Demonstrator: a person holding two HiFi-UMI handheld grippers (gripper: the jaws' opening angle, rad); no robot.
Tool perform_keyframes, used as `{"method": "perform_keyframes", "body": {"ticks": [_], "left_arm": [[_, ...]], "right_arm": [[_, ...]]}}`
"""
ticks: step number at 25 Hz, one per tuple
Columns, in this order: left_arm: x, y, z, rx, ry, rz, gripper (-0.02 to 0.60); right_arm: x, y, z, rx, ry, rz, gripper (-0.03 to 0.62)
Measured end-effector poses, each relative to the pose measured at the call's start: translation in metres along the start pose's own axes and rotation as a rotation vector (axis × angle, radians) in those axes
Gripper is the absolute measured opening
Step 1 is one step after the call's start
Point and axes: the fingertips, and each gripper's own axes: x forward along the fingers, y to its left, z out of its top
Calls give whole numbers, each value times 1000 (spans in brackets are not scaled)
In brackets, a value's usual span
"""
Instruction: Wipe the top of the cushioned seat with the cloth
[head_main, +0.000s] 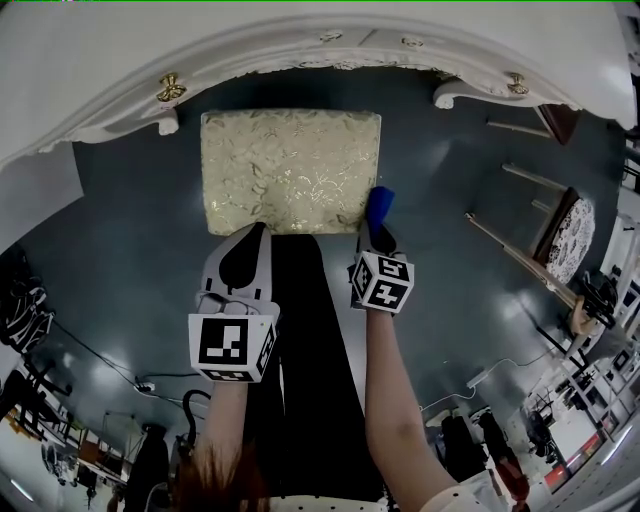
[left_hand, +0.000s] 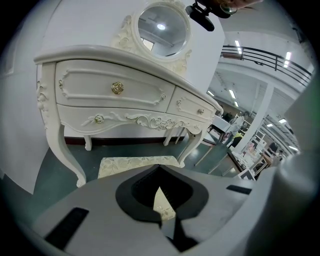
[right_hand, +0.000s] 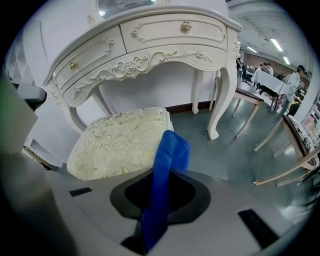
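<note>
My right gripper (head_main: 377, 238) is clamped on the blue cloth (right_hand: 165, 170), which sticks up from between the jaws beside the near right corner of the seat (head_main: 290, 170) (I cannot tell from any view whether it touches the fabric). My left gripper (head_main: 258, 235) has its jaws pressed together with nothing in them, and its tip sits at the seat's near edge, left of the middle. The seat, cream with a gold leaf pattern, stands on the dark floor (head_main: 120, 250) just in front of the white table (head_main: 300, 45) with its carved, curved front.
</note>
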Motion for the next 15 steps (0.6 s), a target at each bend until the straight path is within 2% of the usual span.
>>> {"method": "perform_keyframes", "body": {"ticks": [15], "left_arm": [[-4, 2, 1, -8, -13, -4, -2]], "right_arm": [[-5, 17, 2, 7, -14, 21, 61]]}}
